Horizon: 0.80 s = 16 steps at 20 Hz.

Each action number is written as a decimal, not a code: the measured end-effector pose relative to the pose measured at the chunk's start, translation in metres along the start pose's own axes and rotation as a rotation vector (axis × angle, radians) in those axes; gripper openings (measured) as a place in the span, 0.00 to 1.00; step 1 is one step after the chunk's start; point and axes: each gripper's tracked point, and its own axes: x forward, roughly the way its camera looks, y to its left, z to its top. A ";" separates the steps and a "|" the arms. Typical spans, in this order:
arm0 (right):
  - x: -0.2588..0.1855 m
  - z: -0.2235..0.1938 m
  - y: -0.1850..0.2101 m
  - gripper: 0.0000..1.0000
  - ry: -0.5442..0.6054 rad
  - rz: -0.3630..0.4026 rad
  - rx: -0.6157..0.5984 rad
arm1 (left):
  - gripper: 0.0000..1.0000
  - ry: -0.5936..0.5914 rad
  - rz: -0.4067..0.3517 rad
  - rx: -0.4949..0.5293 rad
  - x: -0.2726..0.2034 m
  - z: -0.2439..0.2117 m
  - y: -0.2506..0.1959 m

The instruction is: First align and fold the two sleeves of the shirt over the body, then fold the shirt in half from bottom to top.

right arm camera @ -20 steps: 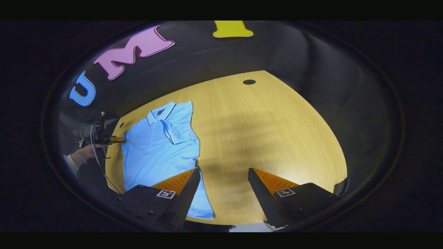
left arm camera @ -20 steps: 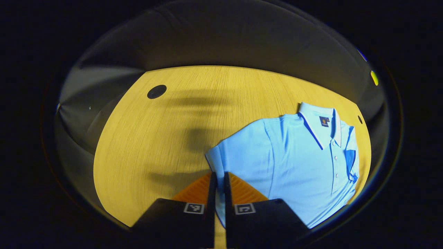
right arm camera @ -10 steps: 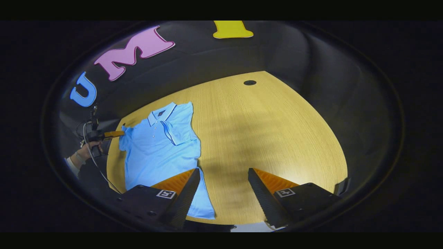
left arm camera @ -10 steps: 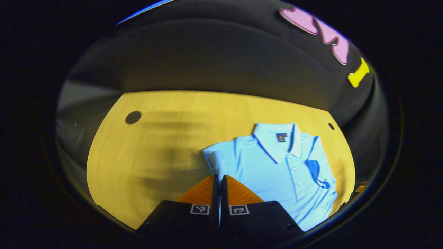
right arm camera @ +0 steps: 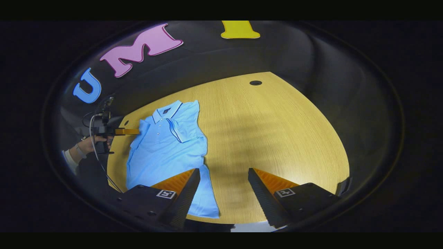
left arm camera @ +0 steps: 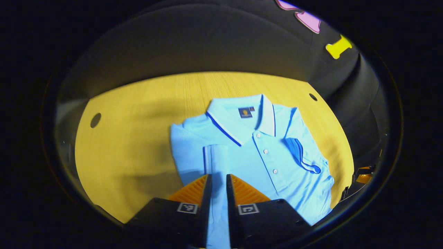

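A light blue polo shirt (left arm camera: 263,162) lies face up on the wooden table (left arm camera: 131,138), collar toward the far side. My left gripper (left arm camera: 217,180) is shut on the shirt's left sleeve (left arm camera: 215,157), whose striped cuff stands up between the fingers, lifted over the body's edge. The other sleeve (left arm camera: 301,157) lies folded across the chest. In the right gripper view the shirt (right arm camera: 166,148) is at the left, and the left gripper (right arm camera: 133,131), held by a hand (right arm camera: 86,147), is at its shoulder. My right gripper (right arm camera: 221,176) is open above the table beside the shirt's hem.
The table (right arm camera: 277,138) has small round holes (left arm camera: 95,120) (right arm camera: 255,83) near its far corners. The black cloth wall surrounds it closely. Bare wood stretches to the right of the shirt in the right gripper view.
My left gripper has lifted the sleeve and carried it inward toward the shirt's body, turning to face the collar. The right gripper has hardly moved and stays open.
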 end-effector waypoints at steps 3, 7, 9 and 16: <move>-0.004 -0.006 0.001 0.88 0.004 0.004 -0.001 | 0.66 -0.025 -0.085 0.017 -0.010 -0.003 -0.022; -0.008 -0.012 0.011 0.88 0.030 0.022 0.002 | 0.83 -0.062 -0.125 0.061 -0.057 -0.017 -0.025; -0.010 -0.015 0.015 0.88 0.039 0.026 -0.009 | 0.85 -0.072 -0.109 0.058 -0.084 -0.035 -0.016; -0.014 -0.041 0.035 0.88 0.078 0.041 -0.051 | 0.87 0.003 -0.091 -0.035 -0.148 -0.149 0.006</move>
